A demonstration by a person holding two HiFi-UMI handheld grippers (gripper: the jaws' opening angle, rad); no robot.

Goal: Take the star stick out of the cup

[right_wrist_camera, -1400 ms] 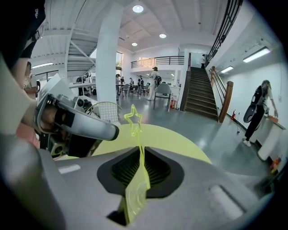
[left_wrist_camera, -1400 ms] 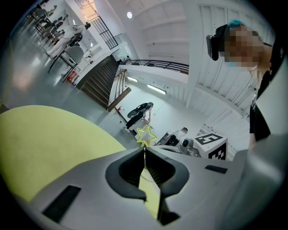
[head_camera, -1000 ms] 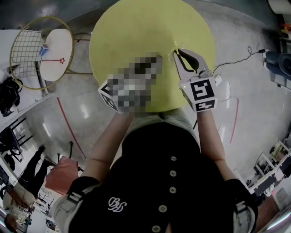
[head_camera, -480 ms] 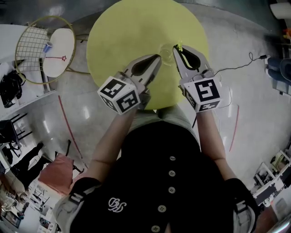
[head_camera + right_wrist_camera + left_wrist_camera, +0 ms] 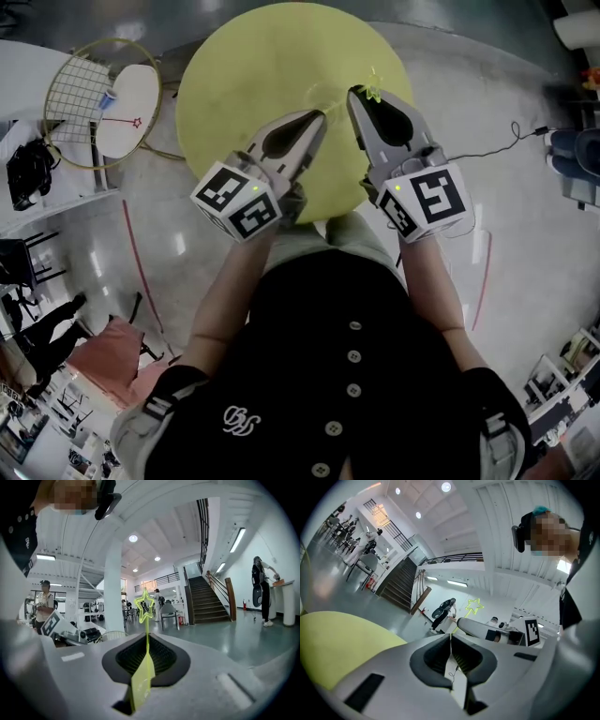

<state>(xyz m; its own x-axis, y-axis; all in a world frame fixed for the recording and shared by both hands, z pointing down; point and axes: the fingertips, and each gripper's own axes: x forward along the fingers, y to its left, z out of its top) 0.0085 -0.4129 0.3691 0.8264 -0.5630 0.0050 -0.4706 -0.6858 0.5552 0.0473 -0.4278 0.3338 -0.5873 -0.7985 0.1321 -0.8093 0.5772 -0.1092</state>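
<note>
**Star stick clamped in my right gripper above the yellow worktop**

My right gripper (image 5: 357, 95) is clenched on the star stick (image 5: 142, 679). In the right gripper view the ribbed pads press on its thin yellow-green shaft from both sides. The flat tab end hangs below the pads, and the outlined star stands out past the jaw tips.

In the head view the star sits just beyond the right gripper's nose, over the far right part of the round yellow worktop (image 5: 262, 56). The stick touches nothing but the pads.

My left gripper (image 5: 317, 117) is just beside the right one, tips angled toward it but apart from it. In the left gripper view its jaws meet at the tips. I cannot tell whether anything thin is pinched there. From that side the star shows above the right gripper's pale body.
</note>
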